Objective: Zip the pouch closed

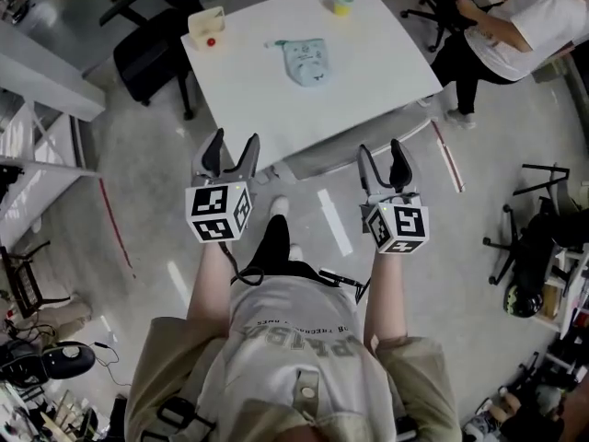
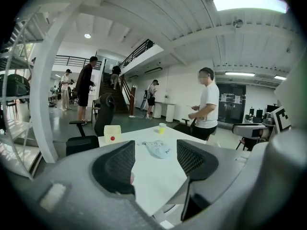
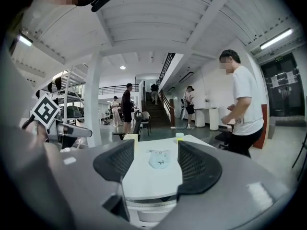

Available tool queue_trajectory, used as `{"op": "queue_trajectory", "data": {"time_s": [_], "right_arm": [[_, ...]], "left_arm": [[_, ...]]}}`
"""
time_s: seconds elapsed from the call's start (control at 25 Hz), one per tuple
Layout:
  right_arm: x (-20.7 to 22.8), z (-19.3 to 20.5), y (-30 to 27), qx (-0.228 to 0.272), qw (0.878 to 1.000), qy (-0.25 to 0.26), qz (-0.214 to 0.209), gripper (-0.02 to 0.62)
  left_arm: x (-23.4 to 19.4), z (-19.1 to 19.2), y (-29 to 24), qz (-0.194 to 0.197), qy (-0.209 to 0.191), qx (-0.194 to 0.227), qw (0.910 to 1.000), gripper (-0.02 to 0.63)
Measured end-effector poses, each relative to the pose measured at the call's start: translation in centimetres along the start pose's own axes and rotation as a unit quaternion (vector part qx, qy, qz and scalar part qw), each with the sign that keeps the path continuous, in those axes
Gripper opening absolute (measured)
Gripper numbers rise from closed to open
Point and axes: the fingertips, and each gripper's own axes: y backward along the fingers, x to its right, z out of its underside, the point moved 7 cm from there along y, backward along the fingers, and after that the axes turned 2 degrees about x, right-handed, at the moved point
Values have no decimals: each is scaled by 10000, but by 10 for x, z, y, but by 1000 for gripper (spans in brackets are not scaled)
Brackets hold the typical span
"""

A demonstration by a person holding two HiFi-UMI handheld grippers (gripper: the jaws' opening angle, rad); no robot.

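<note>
My left gripper (image 1: pixel 232 151) and right gripper (image 1: pixel 382 159) both gape empty; pouch (image 1: pixel 306 61) lies well ahead on table (image 1: pixel 377 58), midway between them.

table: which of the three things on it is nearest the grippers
The light blue pouch. It lies flat and closest to the person's side. The box with the red dot and the cup stand farther back.
</note>
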Motion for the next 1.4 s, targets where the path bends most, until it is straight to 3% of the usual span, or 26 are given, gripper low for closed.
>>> {"op": "queue_trajectory", "data": {"time_s": [0.36,0.72,1.12,1.4], "right_arm": [[34,-25,-73,-161,9990,370,167,259],[59,-39,-114,-329,9966,690,291,259],[81,-54,-153,-569,9924,1084,-84,259],[113,-58,-182,-745,9884,1237,-467,259]], "left_arm": [[-34,-38,-89,260,-108,-34,9996,280],[-66,-52,-142,421,-268,-203,9985,280],[-68,-44,-171,516,-208,-471,9973,279],[-59,-38,-188,339,-192,-642,9972,279]]}}
